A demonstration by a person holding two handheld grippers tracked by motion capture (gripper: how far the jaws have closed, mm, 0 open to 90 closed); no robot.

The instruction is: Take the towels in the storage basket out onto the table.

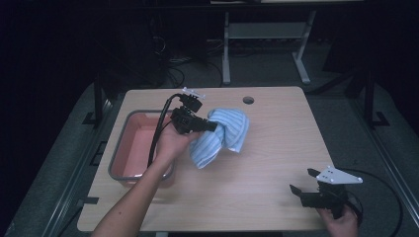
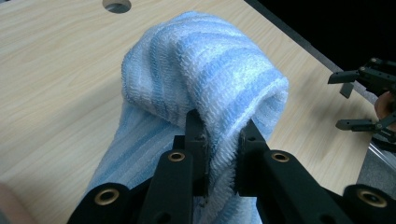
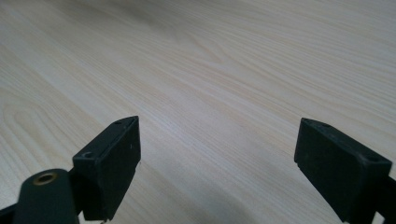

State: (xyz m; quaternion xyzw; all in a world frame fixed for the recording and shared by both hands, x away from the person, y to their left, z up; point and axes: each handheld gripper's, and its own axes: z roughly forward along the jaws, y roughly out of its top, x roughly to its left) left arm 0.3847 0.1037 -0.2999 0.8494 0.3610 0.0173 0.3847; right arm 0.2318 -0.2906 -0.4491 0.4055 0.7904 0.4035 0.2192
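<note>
1. The towel's (image 2: pixel 205 84) lower end runs off the bottom edge of the left gripper view, and the part pinched between the jaws is hidden by them.
2. In the high view the left hand (image 1: pixel 173 143) and arm cover part of the pink tub's (image 1: pixel 129 143) near right rim.
3. The right hand (image 1: pixel 341 224) is cut off by the high view's bottom edge.
4. The right gripper (image 2: pixel 362 100) is cut by the left gripper view's right edge.
</note>
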